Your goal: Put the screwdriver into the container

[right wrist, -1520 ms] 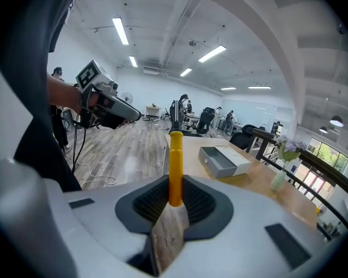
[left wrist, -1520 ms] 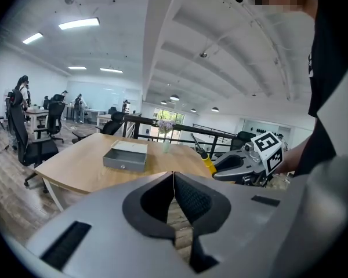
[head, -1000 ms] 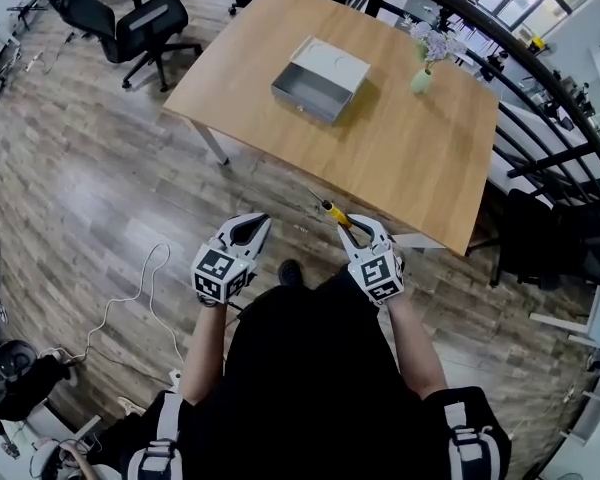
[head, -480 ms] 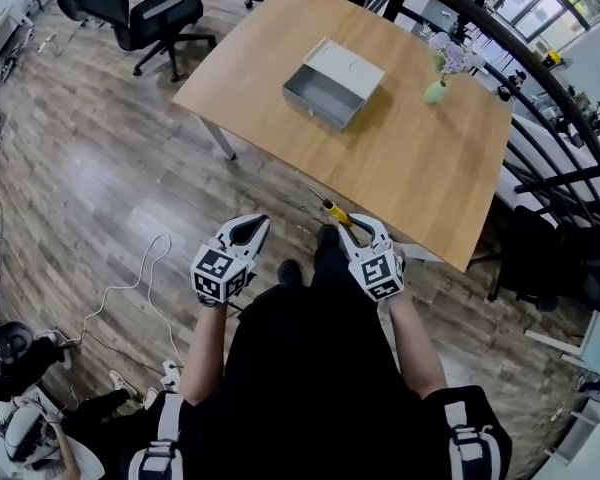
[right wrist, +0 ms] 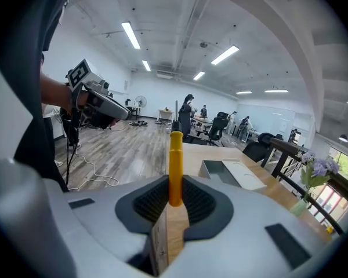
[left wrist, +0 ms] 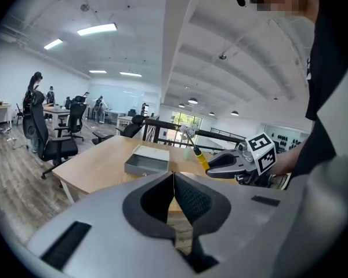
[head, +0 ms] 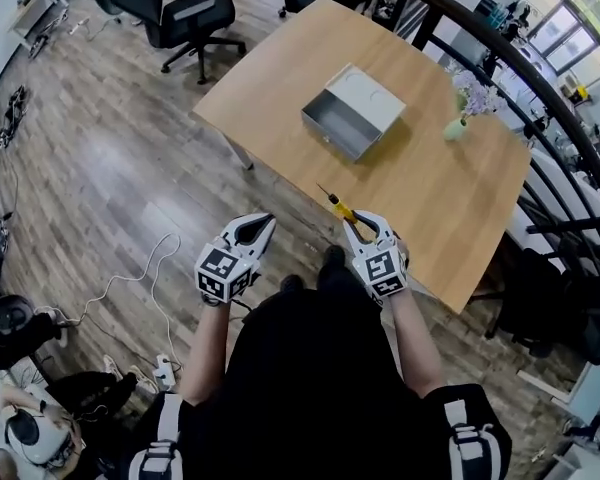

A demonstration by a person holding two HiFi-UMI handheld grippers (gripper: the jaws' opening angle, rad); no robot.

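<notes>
Screwdriver (head: 337, 206): yellow handle, thin dark shaft, tip aimed toward container (head: 353, 113). Held in air by near edge of tabletop (head: 435, 193), well apart from container, a grey open-topped box further in on the wood.

Head view only: whole shaft and tip, plus both claws side by side in front of person's dark top. Right gripper view: handle seen almost end-on, just a dark bit above the yellow, shaft hidden behind it; container beyond and to the right, purple flowers (right wrist: 314, 168) at far right. Left gripper view: screwdriver side-on, slanting up and away from right claw's nose, container on tabletop behind it.

Right claw (head: 354, 224): pinching butt end of yellow handle, most of the handle sticking out past the fingertips, dead centre btwn the ribbed pads (right wrist: 200, 204).

Left claw (head: 258, 224): pressed together, nothing btwn pads, off tabletop over wood floor (head: 110, 178), apart from right claw.
</notes>
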